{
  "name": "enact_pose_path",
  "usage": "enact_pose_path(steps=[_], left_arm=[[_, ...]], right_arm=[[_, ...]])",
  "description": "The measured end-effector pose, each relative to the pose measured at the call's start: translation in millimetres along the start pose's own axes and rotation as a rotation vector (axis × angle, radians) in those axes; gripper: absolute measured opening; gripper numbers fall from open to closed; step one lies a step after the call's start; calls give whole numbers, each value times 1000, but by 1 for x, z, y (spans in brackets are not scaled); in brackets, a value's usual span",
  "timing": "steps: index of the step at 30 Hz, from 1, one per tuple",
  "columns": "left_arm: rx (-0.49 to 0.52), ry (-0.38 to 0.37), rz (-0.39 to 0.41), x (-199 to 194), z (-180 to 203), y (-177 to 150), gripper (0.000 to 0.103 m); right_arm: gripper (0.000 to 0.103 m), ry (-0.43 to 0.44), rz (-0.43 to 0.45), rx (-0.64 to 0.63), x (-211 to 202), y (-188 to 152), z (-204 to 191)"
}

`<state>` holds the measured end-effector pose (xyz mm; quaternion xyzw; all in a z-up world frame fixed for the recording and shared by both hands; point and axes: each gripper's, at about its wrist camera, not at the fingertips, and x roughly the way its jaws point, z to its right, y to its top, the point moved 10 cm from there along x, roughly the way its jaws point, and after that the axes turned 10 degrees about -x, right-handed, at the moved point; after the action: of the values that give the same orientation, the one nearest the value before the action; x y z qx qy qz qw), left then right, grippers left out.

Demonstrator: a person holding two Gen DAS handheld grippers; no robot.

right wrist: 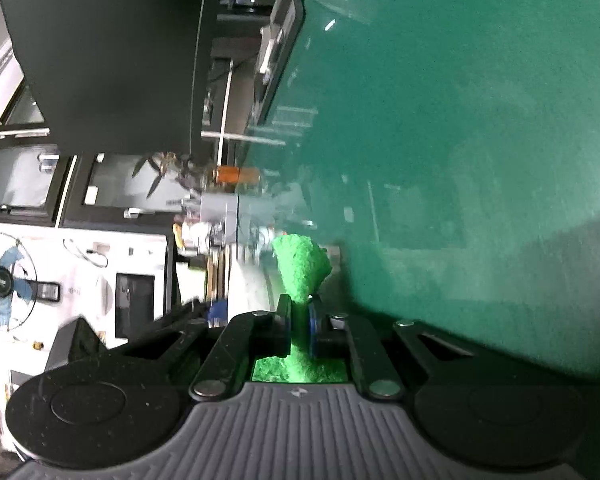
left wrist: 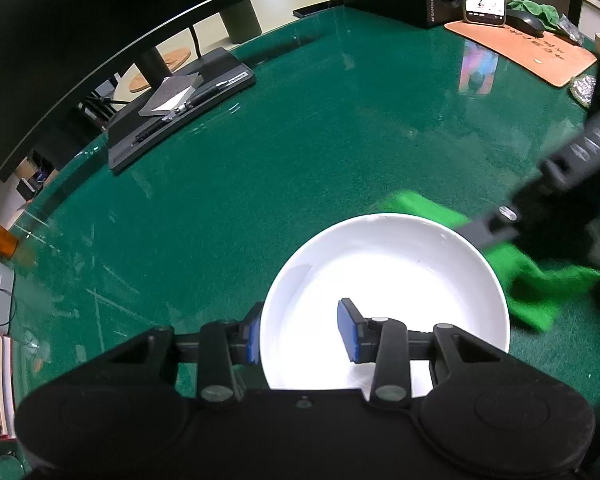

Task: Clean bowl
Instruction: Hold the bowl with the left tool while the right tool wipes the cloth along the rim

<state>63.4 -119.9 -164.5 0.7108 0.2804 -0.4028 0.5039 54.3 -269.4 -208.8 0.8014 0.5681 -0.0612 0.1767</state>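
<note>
Green felt under a glossy sheet covers the bench (left wrist: 300,140), with a monitor stand, a speaker, a phone and a tan mouse mat pushed to its far edge. Near the front sits the white bowl (left wrist: 400,272), upright and looking empty.

Seen from the left wrist, the left gripper (left wrist: 304,330) straddles the bowl's near-left rim: one blue-padded finger is outside the wall, the other inside the basin. The fingers stand partly open; whether the pads actually pinch the rim I cannot tell, since a gap shows by the inner pad.

The right gripper (right wrist: 298,322) has its fingers closed on a bright green cloth (right wrist: 302,268), which bunches up beyond the tips and spills back behind them. In the left wrist view that cloth (left wrist: 540,284) lies just beside the bowl's far-right rim, outside it, with the right gripper reaching in from the right above the rim.

So the bowl's interior lies toward the left of the cloth, just across the rim. The right hand is the one placed to wipe; my guess is the cloth must clear the rim and drop into the basin while the left hand steadies the bowl.
</note>
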Motion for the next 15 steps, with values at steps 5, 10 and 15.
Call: enact_pose_path(steps=[5,10,15], left_arm=[[7,-5,-2,0,1,0,38],[17,-12,3,0,3,1,39],[19,-8,7,0,4,1,39]], right_arm=[[10,-10,9,-50,12,14,-10],[10,29,-12,-22,-10,-2,-10],[10,26,-5,-18,-6,5,-7]])
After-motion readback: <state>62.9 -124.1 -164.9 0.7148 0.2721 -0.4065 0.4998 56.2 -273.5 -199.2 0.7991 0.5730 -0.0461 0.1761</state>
